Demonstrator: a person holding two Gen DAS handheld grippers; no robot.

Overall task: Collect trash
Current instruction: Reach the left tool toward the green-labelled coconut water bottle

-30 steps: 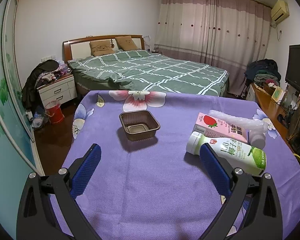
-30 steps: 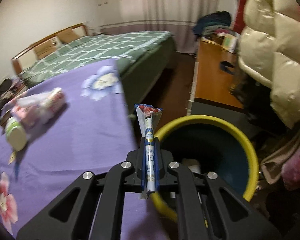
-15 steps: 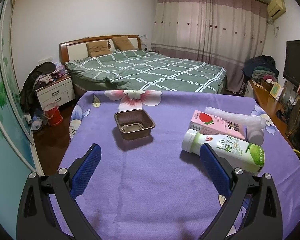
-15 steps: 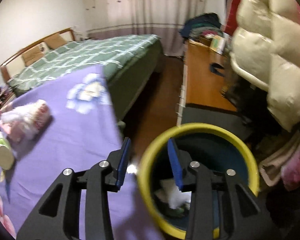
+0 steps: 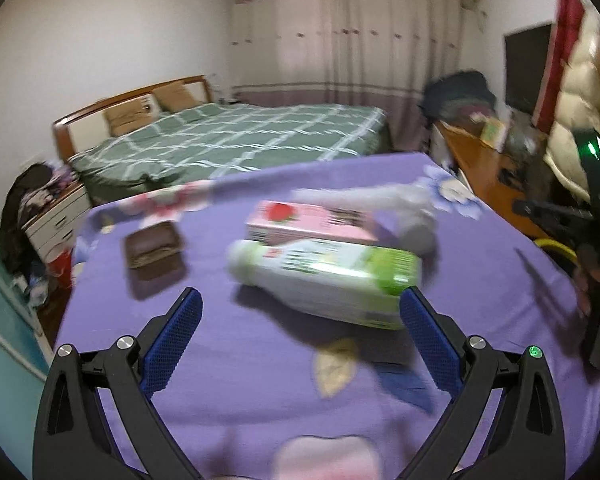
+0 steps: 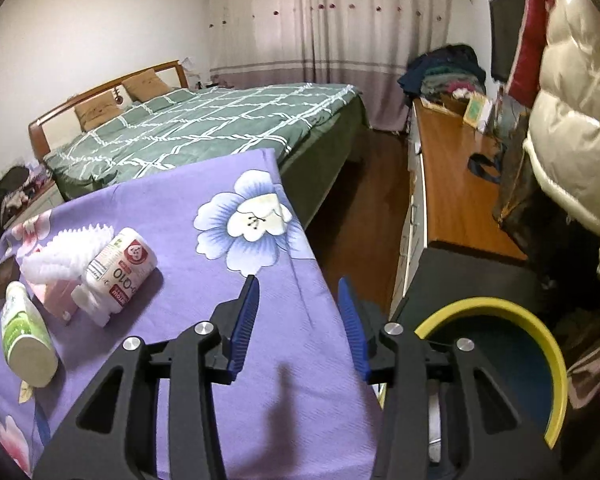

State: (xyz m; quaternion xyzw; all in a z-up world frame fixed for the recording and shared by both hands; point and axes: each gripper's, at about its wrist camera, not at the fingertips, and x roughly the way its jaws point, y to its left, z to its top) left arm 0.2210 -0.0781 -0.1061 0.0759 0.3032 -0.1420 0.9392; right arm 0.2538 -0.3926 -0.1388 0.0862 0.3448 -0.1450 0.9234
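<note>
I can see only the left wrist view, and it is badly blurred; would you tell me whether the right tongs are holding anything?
Observer: No, the right tongs are open and empty, above the edge of the purple tablecloth.
Operator: Thank you. Where does the bin stand?
Observer: The yellow-rimmed bin, dark blue inside, is on the floor just off that table edge, right of the tongs.
Operator: And what is the pale shape behind the pink carton?
Observer: It is two things: a white ridged plastic piece against the pink carton, and a white bottle lying on its side beside them.
</note>
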